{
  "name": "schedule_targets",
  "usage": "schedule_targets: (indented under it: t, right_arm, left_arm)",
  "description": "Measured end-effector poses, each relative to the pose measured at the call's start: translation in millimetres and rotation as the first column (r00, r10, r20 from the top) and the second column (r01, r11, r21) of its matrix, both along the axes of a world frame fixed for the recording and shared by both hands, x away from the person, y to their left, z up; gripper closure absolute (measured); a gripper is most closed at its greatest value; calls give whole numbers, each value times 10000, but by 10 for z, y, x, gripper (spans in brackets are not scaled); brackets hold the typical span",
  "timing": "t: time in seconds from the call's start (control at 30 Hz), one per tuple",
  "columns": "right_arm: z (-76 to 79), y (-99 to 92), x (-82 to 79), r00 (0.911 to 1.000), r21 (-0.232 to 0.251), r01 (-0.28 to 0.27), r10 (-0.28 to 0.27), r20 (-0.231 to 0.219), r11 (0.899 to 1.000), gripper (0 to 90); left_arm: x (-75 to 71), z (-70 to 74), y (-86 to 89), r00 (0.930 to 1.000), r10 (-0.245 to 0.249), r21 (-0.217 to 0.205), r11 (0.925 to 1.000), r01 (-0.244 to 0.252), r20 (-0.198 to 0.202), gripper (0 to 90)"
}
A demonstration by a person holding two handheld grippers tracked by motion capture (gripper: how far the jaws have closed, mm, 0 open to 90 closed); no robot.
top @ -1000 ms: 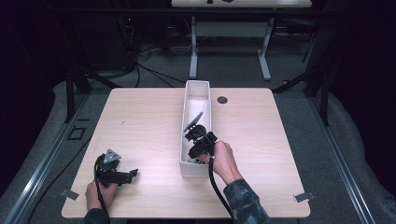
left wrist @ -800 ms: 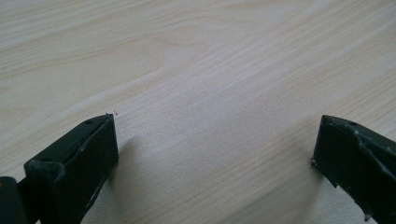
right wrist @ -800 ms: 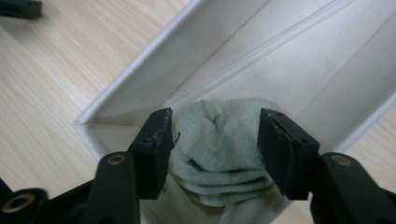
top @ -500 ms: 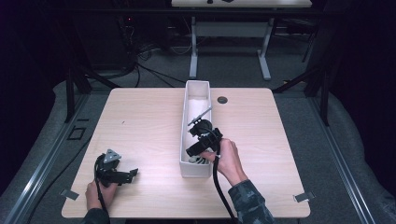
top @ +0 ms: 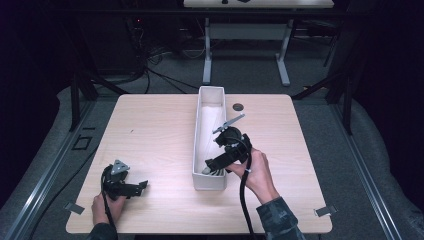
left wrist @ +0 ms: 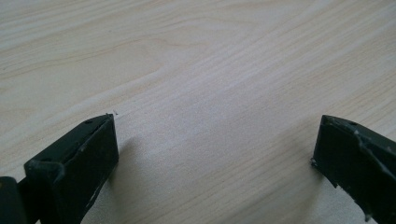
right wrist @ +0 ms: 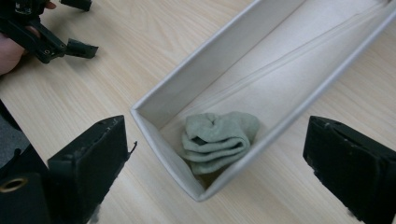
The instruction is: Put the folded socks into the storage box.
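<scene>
— What's the biggest thing in front of you?

— The light wooden table [top: 150, 125]. I see a long white bin [top: 210, 102] running lengthwise near its middle, from close to the far edge down toward the near edge. Just beside the bin's far end, on the right, there is a small dark round hole [top: 238, 106] in the tabletop.

— And my grippers?

— My right gripper [top: 220, 162] hangs above the near end of the bin, jaws spread wide; in the right gripper view they straddle the bin's near corner, one on each side, pinching nothing. My left gripper [top: 142, 185] sits low by the table's near-left corner, well apart from the bin. Its jaws are spread too, with bare wood between them in the left gripper view.

— Anything inside the bin?

— A folded pale green cloth [right wrist: 218, 140], possibly a sock, lying on the bin's floor, tucked against its near end wall.
</scene>
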State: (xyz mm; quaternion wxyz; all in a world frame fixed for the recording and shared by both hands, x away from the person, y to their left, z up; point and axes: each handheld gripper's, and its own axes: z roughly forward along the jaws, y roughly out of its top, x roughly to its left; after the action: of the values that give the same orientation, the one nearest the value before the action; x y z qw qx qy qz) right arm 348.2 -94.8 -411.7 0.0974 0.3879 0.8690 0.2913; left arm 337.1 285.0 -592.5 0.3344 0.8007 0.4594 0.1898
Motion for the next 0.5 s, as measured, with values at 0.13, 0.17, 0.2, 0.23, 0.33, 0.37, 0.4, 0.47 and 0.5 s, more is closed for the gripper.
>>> schedule_targets:
  t: [0.13, 0.17, 0.2, 0.23, 0.33, 0.37, 0.4, 0.47, 0.5]
  right_arm:
    - [22, -150, -56, 9995, 100, 193, -195, 229, 9998, 31]
    - [20, -190, -68, 9994, 193, 195, -201, 285, 9996, 29]
    - [20, -190, -68, 9994, 193, 195, -201, 285, 9996, 29]
    - [25, -226, -86, 9989, 119, 321, -325, 327, 9994, 25]
    - [21, -388, -131, 9977, 300, 477, -490, 464, 9984, 16]
    - [22, -425, -144, 9964, 218, 622, -634, 566, 9978, 16]
    - [22, -425, -144, 9964, 218, 622, -634, 566, 9978, 16]
    - [27, -538, -185, 9941, 429, 742, -773, 760, 9963, 17]
    - [32, -568, -202, 9921, 406, 827, -861, 916, 9958, 18]
  left_arm:
    - [-1, 0, -1, 10000, 11, -4, 10000, -11, -11, 0]
    - [-1, 0, -1, 10000, 6, -2, 10000, -6, 1, 0]
    - [-1, 0, -1, 10000, 6, -2, 10000, -6, 1, 0]
    - [-1, 0, 0, 10000, 5, -2, 10000, -5, 0, 0]
    - [-1, 0, -1, 10000, 12, -3, 10000, -12, -12, 0]
    - [0, 0, 0, 10000, 4, -1, 10000, -4, -1, 0]
    - [0, 0, 0, 10000, 4, -1, 10000, -4, -1, 0]
    - [0, 0, -2, 10000, 25, 7, 10000, -25, 7, 0]
    - [1, 0, -2, 10000, 25, 8, 10000, -25, 6, 0]
